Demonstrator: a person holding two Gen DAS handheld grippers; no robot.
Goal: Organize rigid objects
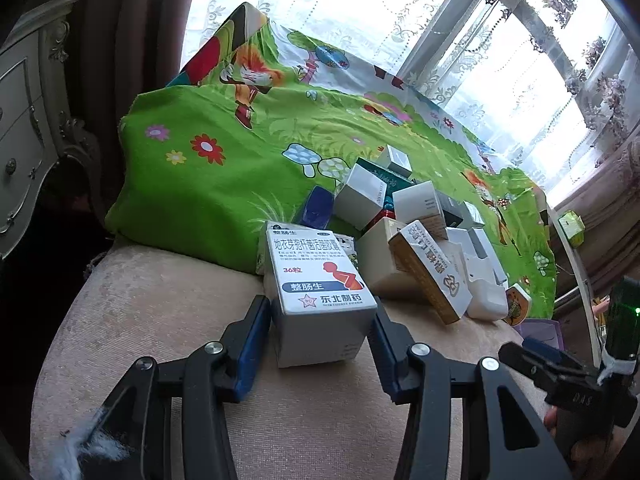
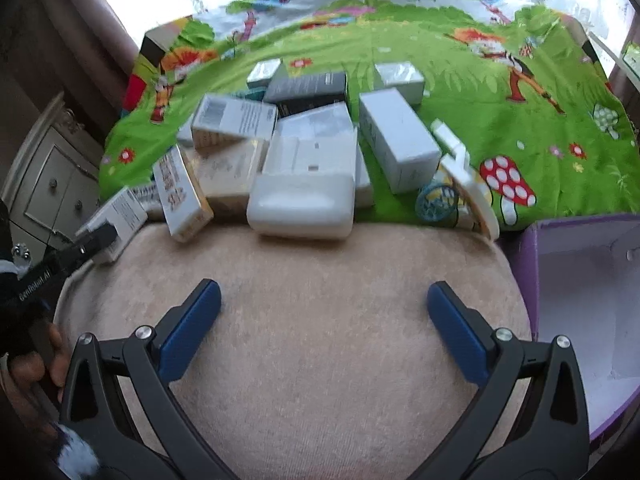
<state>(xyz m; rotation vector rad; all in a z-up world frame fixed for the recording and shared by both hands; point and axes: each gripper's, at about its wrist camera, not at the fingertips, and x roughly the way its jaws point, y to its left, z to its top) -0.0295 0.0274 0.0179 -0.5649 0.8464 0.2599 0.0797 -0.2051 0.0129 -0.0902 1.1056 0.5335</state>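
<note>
My left gripper (image 1: 322, 328) has its blue pads on both sides of a white medicine box with blue and orange print (image 1: 316, 292), which stands on the beige cushion (image 1: 160, 320). Behind it lies a pile of several boxes (image 1: 416, 240). In the right wrist view the same pile (image 2: 304, 152) lies at the edge of the green cloth (image 2: 440, 60), with a rounded white case (image 2: 302, 204) at the front. My right gripper (image 2: 324, 320) is open and empty above the beige cushion (image 2: 320, 280). The left gripper and its box (image 2: 116, 216) show at the left there.
A purple open box (image 2: 584, 288) with a white inside stands at the right of the cushion. A cream carved cabinet (image 1: 28, 128) stands at the left. Curtained windows (image 1: 500, 60) are behind the cloth.
</note>
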